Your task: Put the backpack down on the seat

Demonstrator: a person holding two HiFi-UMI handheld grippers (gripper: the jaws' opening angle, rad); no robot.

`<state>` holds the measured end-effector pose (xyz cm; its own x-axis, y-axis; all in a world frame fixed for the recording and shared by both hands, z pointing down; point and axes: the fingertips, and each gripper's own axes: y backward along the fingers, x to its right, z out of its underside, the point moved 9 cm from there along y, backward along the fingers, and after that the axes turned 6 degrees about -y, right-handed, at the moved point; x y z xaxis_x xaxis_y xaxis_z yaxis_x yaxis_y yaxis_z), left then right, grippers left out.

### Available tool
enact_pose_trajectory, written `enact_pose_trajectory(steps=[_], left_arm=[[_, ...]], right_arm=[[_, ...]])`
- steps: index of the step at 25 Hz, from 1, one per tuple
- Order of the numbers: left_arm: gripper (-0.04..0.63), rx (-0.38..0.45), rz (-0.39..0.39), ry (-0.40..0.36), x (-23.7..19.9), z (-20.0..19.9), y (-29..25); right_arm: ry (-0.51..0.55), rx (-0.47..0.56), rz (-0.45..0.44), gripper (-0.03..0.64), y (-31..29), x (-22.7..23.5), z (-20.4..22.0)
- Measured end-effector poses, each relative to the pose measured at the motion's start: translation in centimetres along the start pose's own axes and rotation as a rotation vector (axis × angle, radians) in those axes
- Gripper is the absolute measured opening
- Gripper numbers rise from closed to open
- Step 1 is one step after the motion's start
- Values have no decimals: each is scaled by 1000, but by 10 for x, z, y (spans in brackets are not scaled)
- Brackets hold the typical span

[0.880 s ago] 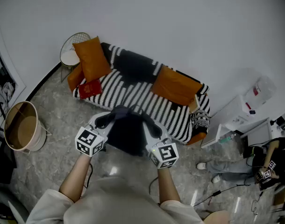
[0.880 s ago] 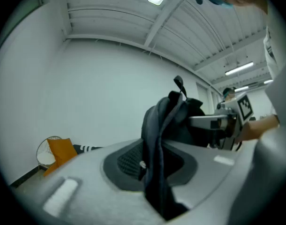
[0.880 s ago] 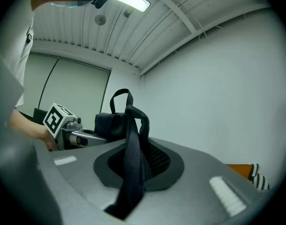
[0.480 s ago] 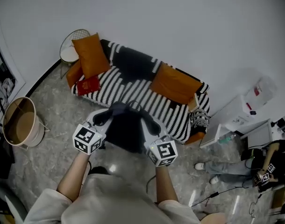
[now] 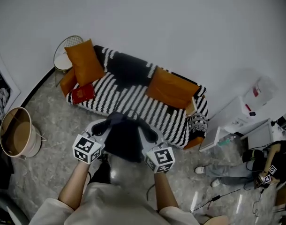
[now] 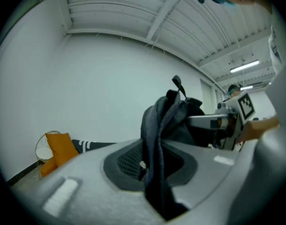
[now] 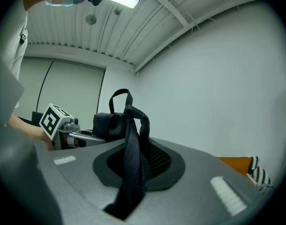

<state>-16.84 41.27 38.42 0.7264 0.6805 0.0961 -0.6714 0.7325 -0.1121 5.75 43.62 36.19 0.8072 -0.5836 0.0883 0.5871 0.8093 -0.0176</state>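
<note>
Holding the backpack (image 5: pixel 124 137) up off the floor between both grippers, the person stands facing the striped sofa (image 5: pixel 180 125), so the step in hand looks like the carry toward the seat (image 5: pixel 129 97), with the set-down not yet made. The left gripper (image 6: pixel 154 182) has its jaws nearly together, clamped on a dark grey strap (image 6: pixel 157 125). The right gripper (image 7: pixel 129 186) is pinched the same way on a black strap (image 7: pixel 132 139). The bag hangs between them, just near of the sofa's near edge and not touching it. The free stretch of seat lies between the orange cushion (image 5: pixel 84 60) at the far left and the orange cushion (image 5: pixel 171 87) at the right. A small red cushion (image 5: pixel 82 93) lies at the left end. The next move probably calls for taking the bag farther out over that middle stretch, lowering it until the seat bears its weight, and only then letting both straps go, while keeping both sides level so it does not tip toward the near edge.
</note>
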Motion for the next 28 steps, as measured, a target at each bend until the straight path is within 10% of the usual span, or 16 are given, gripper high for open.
enact_pose_trajectory(steps=[28], left_arm=[[63, -58, 138, 28, -237, 5, -238]], right_arm=[[-40, -50, 142, 51, -262, 167, -10]])
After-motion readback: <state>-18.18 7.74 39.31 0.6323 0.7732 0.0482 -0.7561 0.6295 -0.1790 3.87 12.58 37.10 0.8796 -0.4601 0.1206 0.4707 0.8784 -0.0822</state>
